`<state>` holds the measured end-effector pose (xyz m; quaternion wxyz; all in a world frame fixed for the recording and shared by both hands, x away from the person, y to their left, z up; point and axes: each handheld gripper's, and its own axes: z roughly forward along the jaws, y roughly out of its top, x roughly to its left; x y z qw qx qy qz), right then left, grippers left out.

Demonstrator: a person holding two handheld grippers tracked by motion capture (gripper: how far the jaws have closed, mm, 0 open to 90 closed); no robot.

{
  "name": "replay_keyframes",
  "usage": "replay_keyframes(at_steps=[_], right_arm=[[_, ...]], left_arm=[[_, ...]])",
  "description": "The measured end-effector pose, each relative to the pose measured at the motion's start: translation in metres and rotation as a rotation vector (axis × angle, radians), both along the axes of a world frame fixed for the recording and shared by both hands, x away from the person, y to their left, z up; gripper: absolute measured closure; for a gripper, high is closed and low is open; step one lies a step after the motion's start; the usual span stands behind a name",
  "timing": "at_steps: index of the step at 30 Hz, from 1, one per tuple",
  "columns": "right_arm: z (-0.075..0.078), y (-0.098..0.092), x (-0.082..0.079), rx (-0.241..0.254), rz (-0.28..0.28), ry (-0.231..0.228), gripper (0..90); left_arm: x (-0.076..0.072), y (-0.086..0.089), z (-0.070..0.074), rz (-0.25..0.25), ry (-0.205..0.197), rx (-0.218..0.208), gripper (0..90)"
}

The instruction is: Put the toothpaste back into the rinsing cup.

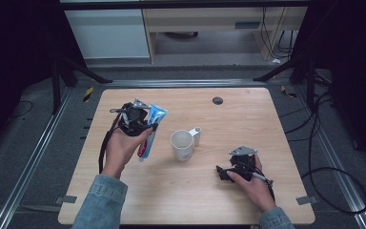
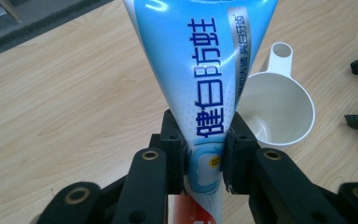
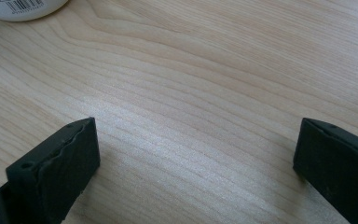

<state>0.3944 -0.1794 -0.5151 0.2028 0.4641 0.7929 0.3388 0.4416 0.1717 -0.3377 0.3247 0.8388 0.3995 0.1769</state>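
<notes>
Nearest the person, the right gripper rests low on the wooden bench, its jaws spread wide over bare wood. Beyond it, mid-bench, a white cup stands upright, handle pointing away to the right. Left of the cup, the left gripper pinches a blue toothpaste tube near its capped end, held above the bench just beside the cup.
</notes>
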Motion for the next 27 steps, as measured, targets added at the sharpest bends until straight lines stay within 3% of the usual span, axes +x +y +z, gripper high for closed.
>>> replay_keyframes(at_steps=[7,8,17,27], right_arm=[[0.0,0.0,0.0,0.0,0.0,0.0,0.6],[0.0,0.0,0.0,0.0,0.0,0.0,0.6],[0.0,-0.001,0.0,0.002,0.005,-0.001,0.6],[0.0,0.0,0.0,0.002,0.004,0.003,0.5]], left_arm=[[-0.004,0.004,0.006,0.019,-0.036,-0.013,72.9],[-0.006,0.003,0.009,0.032,-0.059,-0.024,73.0],[-0.016,0.001,0.024,0.073,-0.136,-0.051,73.0],[-0.021,-0.013,0.044,0.06,-0.208,-0.061,73.0]])
